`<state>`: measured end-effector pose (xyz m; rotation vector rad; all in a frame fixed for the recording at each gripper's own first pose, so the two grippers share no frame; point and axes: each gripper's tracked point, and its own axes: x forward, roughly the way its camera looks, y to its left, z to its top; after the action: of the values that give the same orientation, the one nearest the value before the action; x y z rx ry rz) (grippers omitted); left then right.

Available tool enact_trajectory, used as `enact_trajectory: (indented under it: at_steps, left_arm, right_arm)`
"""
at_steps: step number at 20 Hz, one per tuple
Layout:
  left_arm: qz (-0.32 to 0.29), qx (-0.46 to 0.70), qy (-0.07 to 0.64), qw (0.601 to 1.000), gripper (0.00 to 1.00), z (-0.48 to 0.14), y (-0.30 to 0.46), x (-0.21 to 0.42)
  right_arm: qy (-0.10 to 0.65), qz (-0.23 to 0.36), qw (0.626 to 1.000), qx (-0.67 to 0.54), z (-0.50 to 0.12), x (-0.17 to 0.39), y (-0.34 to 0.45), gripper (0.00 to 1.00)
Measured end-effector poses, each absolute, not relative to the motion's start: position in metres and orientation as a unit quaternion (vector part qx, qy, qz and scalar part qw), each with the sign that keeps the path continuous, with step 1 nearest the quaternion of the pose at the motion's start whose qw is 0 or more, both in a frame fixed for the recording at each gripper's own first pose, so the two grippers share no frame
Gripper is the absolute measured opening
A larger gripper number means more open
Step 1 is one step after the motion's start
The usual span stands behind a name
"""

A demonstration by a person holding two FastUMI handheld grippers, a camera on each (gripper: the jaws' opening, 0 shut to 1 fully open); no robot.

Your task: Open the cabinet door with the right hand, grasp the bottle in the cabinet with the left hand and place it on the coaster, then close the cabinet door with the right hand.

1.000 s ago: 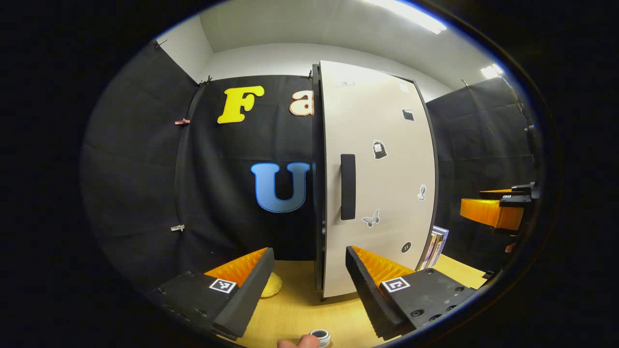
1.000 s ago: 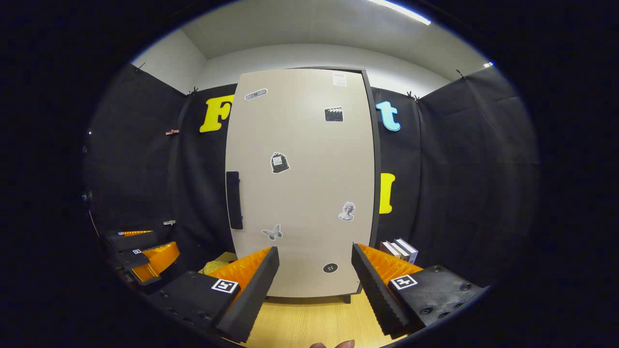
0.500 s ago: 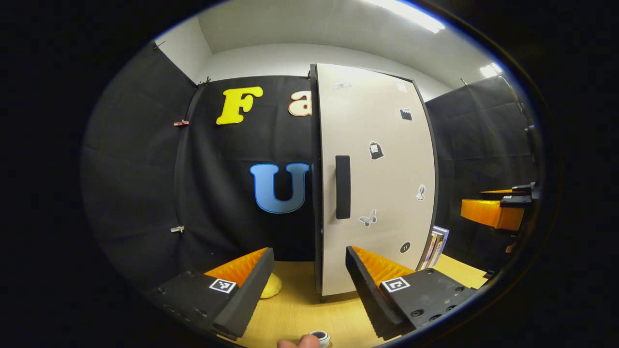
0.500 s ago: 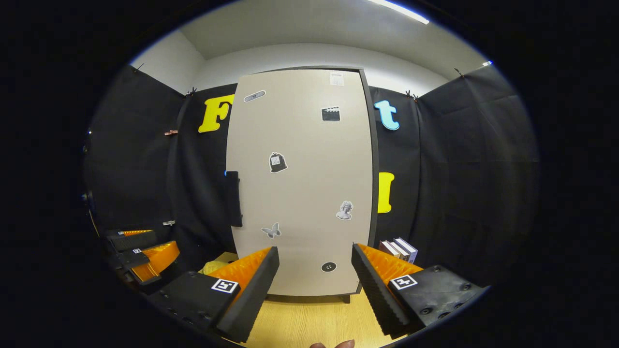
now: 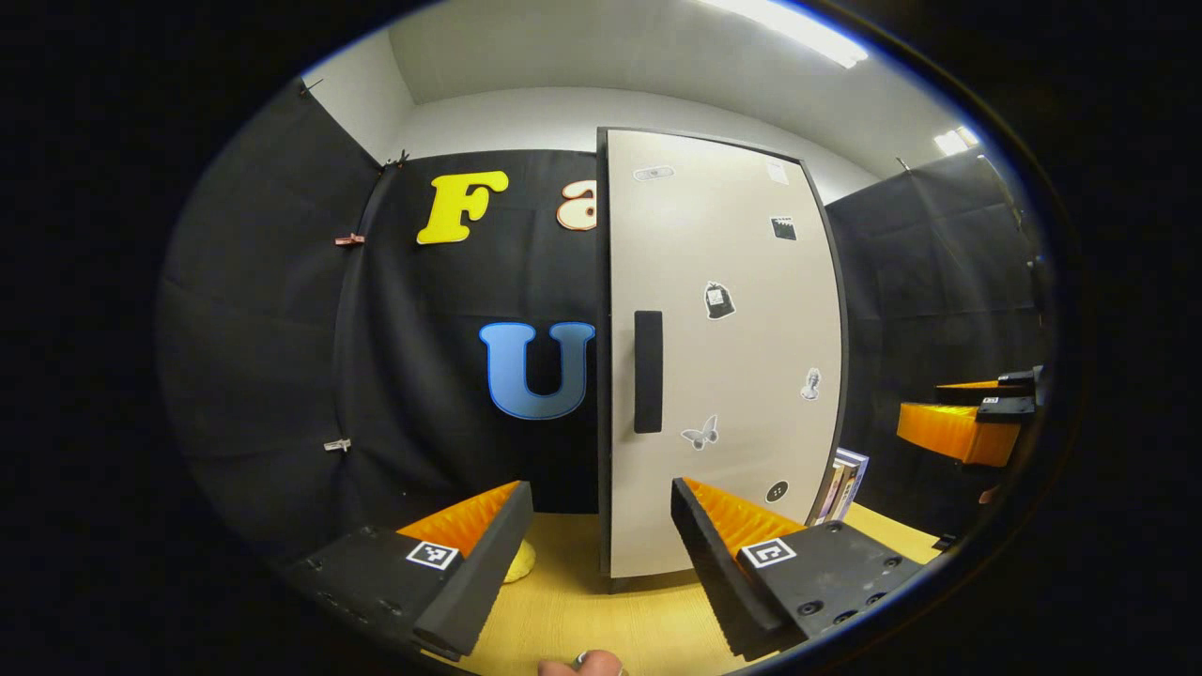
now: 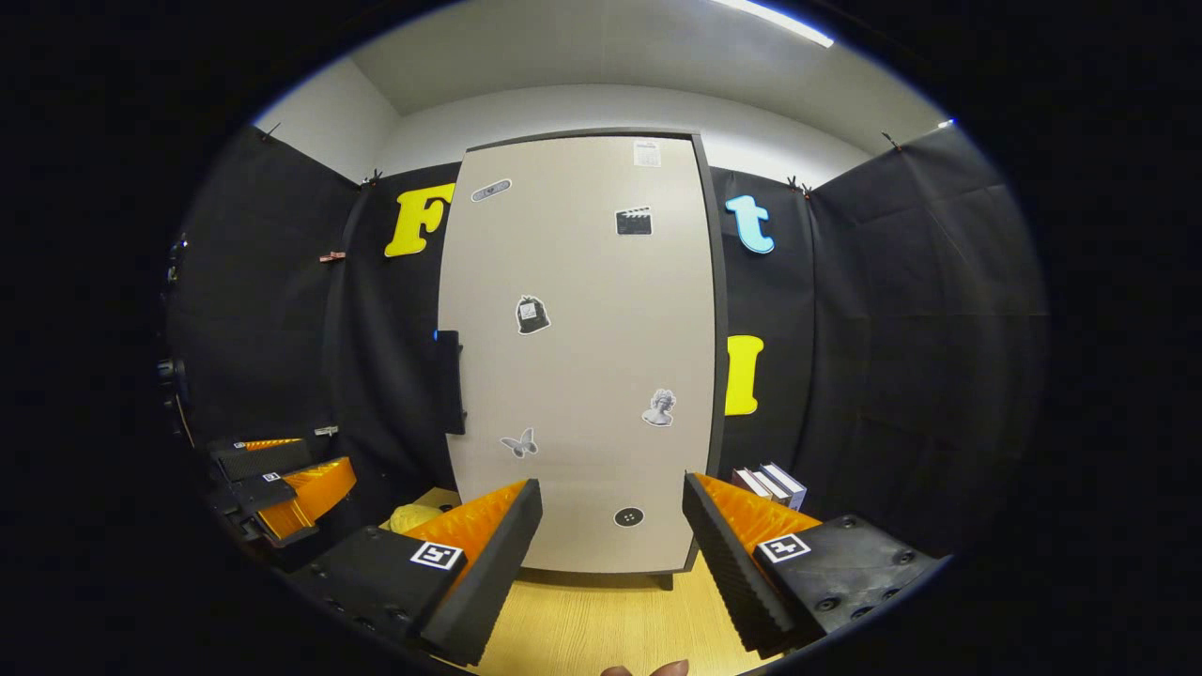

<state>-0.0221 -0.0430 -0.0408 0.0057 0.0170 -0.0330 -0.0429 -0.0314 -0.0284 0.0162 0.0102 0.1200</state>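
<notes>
Beige cabinet door (image 6: 582, 357) beyond open jaws

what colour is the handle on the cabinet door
Black, a vertical bar handle on the beige cabinet door; clearest in the left gripper view.

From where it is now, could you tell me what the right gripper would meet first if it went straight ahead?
Probably the closed cabinet door. The right gripper is open and faces its lower panel, right of the handle; depth is unclear.

Your wooden table (image 6: 601, 620)
On it you see the cabinet (image 6: 582, 357), some books (image 6: 772, 483) and a yellow lump (image 6: 413, 516).
</notes>
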Motion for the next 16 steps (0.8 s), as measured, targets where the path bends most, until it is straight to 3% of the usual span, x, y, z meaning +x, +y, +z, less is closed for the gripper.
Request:
enact_trajectory:
  at_steps: [16]
  left_arm:
    - [-0.026,0.007,0.005,1.000,0.93,-0.037,-0.073,-0.010]
  right_arm:
    - [0.007,0.059,0.998,0.017,-0.030,-0.033,-0.053,0.98]
